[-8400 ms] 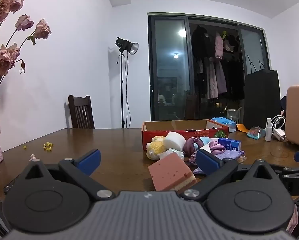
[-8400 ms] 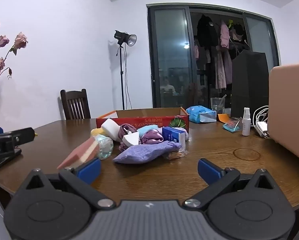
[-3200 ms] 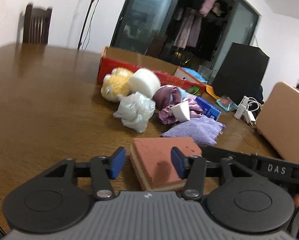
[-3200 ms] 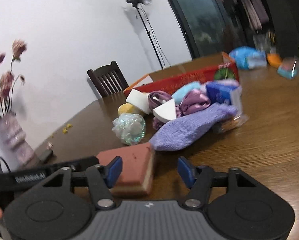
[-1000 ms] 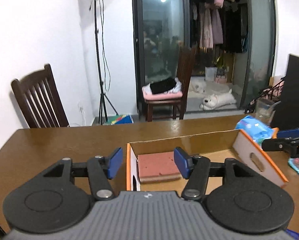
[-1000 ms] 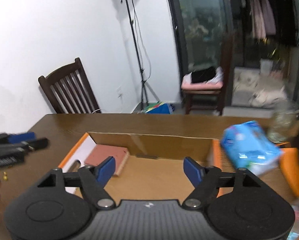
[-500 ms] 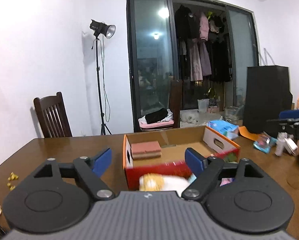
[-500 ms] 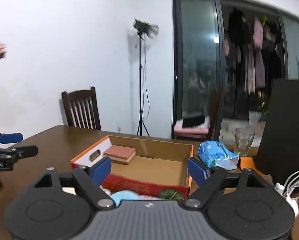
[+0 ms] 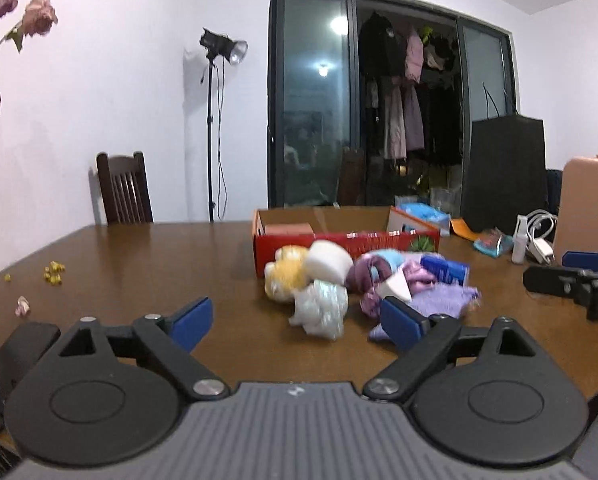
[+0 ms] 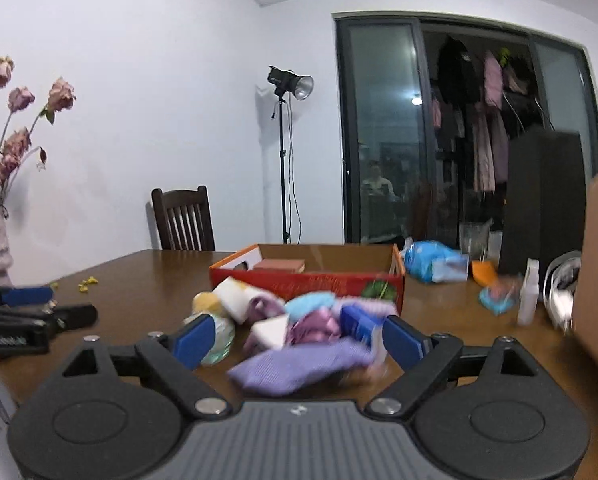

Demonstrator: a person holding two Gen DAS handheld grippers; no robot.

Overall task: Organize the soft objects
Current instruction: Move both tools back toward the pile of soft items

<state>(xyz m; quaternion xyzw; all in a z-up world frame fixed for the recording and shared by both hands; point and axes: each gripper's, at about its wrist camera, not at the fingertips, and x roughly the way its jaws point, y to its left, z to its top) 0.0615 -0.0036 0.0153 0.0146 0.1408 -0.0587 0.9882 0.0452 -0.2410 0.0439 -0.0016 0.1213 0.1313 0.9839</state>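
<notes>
In the left wrist view, the left tool point(image 9: 297, 322) is seen low over the brown desk point(image 9: 147, 276), its blue pads set wide and widening further, with nothing gripped between them. Beyond the pads, a heap of soft objects is spread on the desk: a crumpled clear plastic bag point(image 9: 319, 308), a yellow plush toy point(image 9: 285, 274), a white foam cylinder point(image 9: 327, 262), purple cloths point(image 9: 369, 272), a white wedge sponge point(image 9: 397, 286), a lavender knitted cloth point(image 9: 445, 300) and a blue box point(image 9: 447, 270). Just behind the heap a red cardboard box point(image 9: 339, 240) is seen, and a pink sponge block point(image 9: 289, 229) is lodged in its left end. The right tool point(image 9: 579, 276) is visible at the right edge.

In the right wrist view, the right tool point(image 10: 295, 340) is likewise spread wide and opening, and nothing is held. The lavender knitted cloth point(image 10: 299, 364) lies nearest, in line with the gap between its pads but untouched. The pink sponge block point(image 10: 281, 265) is seen inside the red cardboard box point(image 10: 311, 280). A blue tissue pack point(image 10: 431, 264) lies to the right of the box. The left tool point(image 10: 27, 320) is visible at the left edge.
</notes>
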